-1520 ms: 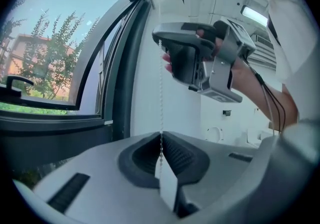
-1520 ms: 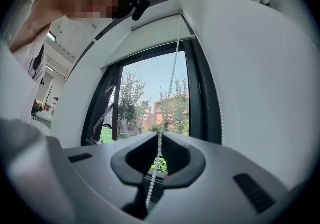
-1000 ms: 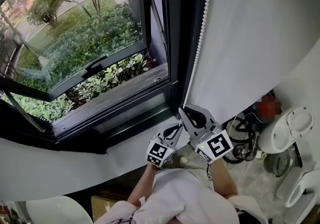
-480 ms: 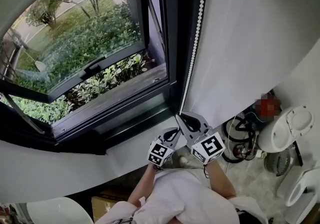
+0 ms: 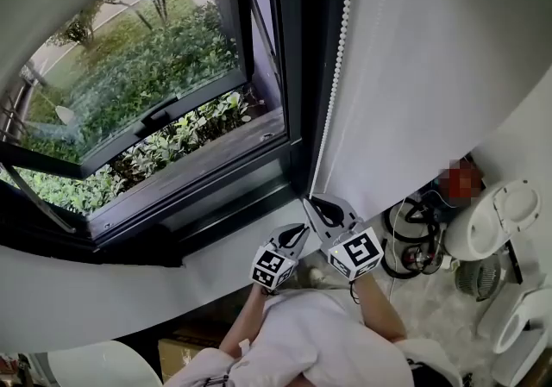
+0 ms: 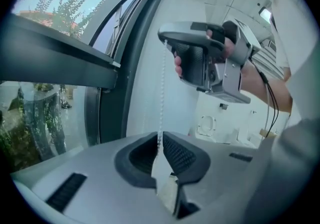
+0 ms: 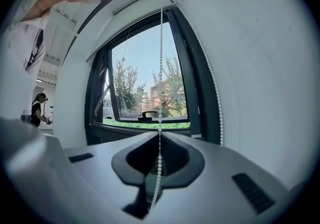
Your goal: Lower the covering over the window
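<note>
Bead chain [image 7: 160, 68] pinched in right gripper [image 7: 159, 150], left gripper [image 6: 160, 144] clamping it too

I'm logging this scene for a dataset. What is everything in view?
window: one, black frame, sash tilted open, ahead
bead chain: one, white, hanging along the window's right side
shrubs: many, green, outside below the window
cables: one coil, black, low at right
left gripper: one, grey, shut on the bead chain, below the right gripper
right gripper: one, grey, shut on the bead chain, higher up
</note>
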Tool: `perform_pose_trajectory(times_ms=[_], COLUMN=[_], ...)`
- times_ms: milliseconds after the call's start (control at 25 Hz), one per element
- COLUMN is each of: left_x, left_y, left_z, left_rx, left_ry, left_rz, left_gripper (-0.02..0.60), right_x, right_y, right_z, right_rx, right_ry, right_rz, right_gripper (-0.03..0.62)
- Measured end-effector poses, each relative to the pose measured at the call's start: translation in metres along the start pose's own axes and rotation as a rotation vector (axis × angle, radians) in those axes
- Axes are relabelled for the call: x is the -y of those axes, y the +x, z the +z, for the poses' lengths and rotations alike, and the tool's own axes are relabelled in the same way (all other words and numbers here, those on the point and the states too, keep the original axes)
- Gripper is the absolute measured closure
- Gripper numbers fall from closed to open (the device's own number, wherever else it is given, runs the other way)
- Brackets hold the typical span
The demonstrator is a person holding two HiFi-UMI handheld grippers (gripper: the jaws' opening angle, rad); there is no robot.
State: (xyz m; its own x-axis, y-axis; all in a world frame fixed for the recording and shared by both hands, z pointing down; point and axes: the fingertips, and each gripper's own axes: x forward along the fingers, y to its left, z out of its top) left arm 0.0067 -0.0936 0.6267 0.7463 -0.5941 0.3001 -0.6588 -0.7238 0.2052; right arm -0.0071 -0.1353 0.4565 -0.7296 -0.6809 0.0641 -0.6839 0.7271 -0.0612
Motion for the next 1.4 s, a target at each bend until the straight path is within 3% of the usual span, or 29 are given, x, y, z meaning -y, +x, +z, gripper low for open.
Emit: perform_pose_trajectory(times_ms=[160, 480, 760, 1120, 1280, 1400], left_x=[-0.002, 0.002, 0.014, 0.031, 0.031, 0.036], left_y=[-0.016, -0.063, -0.090, -0.082, -0.076, -0.073], left_z=[0.027, 0.125, 0.235, 0.324, 0.348, 0.356], left_rx=[0.049, 0.209, 0.362, 0.460, 0.511, 0.521], left_ry=[0.000, 0.060, 0.188, 0.287, 0.275, 0.279], left_rz=[0.007, 0.008, 0.019, -0.020, -0.022, -0.050], left_gripper=[0.483, 0.480, 0.479, 0.467, 0.469, 0.548], right_x=[0.000, 0.001, -0.001, -0.007, -0.012, -0.014], right_y=[0.000, -0.001, -0.001, -0.001, -0.002, -0.001], right_z=[0.001, -0.002, 0.000, 0.001, 0.001, 0.001], right_rx=[0.003, 0.004, 0.007, 0.004, 0.004, 0.008], right_ry=[-0.003, 0.001, 0.004, 0.000, -0.004, -0.007], right_rz=[0.008, 0.005, 0.013, 0.017, 0.023, 0.024], right_gripper=[0.592, 0.592, 0.592, 0.592, 0.592, 0.592])
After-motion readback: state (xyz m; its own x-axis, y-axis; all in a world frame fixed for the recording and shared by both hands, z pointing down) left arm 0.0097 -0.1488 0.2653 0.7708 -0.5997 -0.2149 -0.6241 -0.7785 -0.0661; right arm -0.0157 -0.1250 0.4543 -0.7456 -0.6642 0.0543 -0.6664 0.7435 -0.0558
